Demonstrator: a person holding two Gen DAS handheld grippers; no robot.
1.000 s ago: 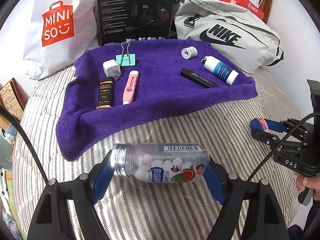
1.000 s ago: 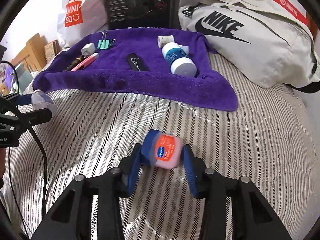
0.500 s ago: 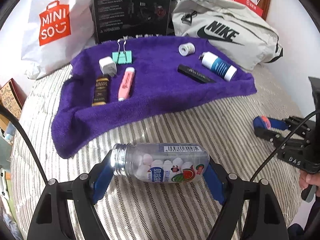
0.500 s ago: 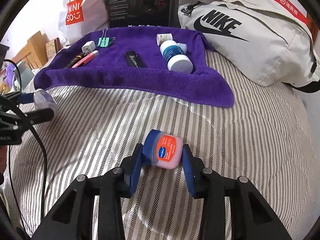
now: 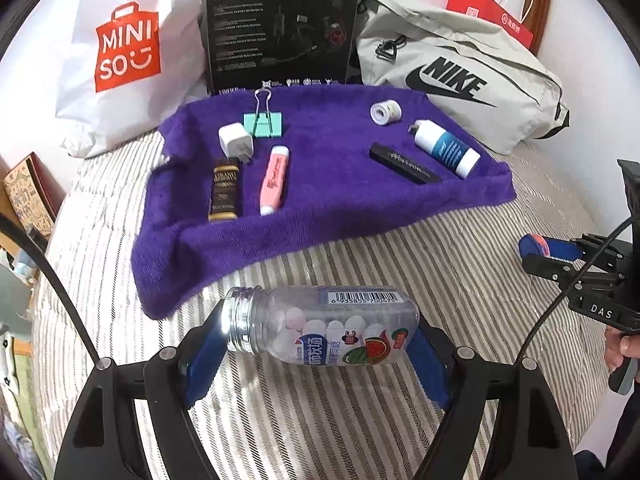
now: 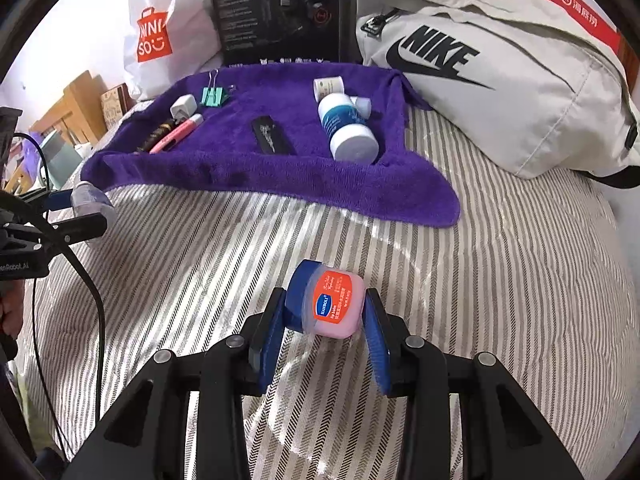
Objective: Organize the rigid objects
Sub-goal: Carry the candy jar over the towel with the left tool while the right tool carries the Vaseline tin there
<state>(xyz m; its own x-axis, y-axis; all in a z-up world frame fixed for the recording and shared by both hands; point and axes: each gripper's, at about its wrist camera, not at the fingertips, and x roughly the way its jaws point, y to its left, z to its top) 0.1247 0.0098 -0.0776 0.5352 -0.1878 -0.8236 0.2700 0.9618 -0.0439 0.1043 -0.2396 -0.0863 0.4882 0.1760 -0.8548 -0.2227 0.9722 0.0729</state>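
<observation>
The left gripper (image 5: 320, 344) is pinching a clear candy bottle (image 5: 320, 326) by its two ends; the bottle is lying sideways between the blue fingers (image 5: 202, 356), with its silver threaded neck at the left finger and its bottom at the right one. White tablets are showing inside it. This bottle is sitting just in front of the purple towel (image 5: 328, 216), near the towel's front left corner, over the striped bedcover (image 5: 320, 420).

The right gripper (image 6: 324, 322) is squeezing a small pink jar (image 6: 326, 304) with a blue lid and an orange label. Its fingers (image 6: 378, 344) are pressing on both sides of the jar. The jar is staying in front of the towel's front edge, well apart from it, toward the right end.

On the towel, other things are lying: a green binder clip (image 5: 263, 124), a white charger plug (image 5: 236, 142), a dark gold-labelled bar (image 5: 225, 190), a pink marker (image 5: 274, 180), a black flat stick (image 5: 404, 163), a white and blue bottle (image 5: 446, 148) and a small white roll (image 5: 385, 112). Behind the towel are standing a white shopping bag (image 5: 120, 52), a black box (image 5: 280, 24) and a grey sports bag (image 5: 460, 72).
</observation>
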